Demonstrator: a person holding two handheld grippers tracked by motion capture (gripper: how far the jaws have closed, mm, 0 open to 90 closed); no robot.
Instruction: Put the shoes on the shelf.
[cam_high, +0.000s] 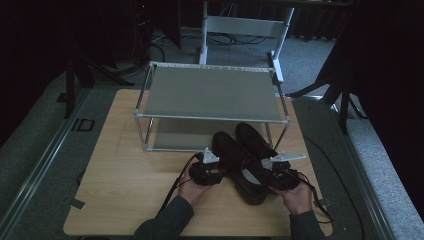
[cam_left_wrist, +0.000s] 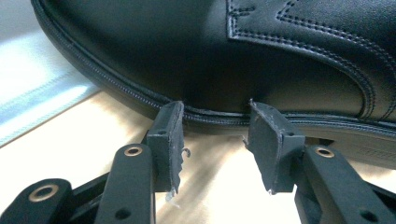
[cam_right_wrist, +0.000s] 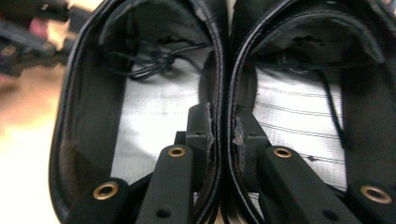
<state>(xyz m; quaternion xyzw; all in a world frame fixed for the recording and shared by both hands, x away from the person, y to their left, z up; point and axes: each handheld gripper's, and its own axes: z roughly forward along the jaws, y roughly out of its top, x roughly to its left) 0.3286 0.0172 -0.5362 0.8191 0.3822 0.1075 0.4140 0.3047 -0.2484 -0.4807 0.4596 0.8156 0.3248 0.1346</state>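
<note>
A pair of black leather lace-up shoes stands side by side on the wooden table (cam_high: 130, 175), toes toward the rack. My right gripper (cam_high: 270, 176) comes in from the heel end. In the right gripper view it (cam_right_wrist: 222, 116) has one jaw inside the left shoe (cam_right_wrist: 154, 107) and one inside the right shoe (cam_right_wrist: 299, 107), shut on their two touching inner walls. My left gripper (cam_high: 216, 169) sits at the outer side of the left shoe (cam_high: 235, 160). In the left gripper view it (cam_left_wrist: 215, 112) is open, its tips against the shoe's sole seam (cam_left_wrist: 210, 51), nothing between them.
A two-tier metal rack (cam_high: 210, 92) with grey shelves stands at the table's far half, just beyond the shoe toes. Bare wood lies left of the shoes. A white frame (cam_high: 245, 25) stands behind the rack. Cables trail from both grippers.
</note>
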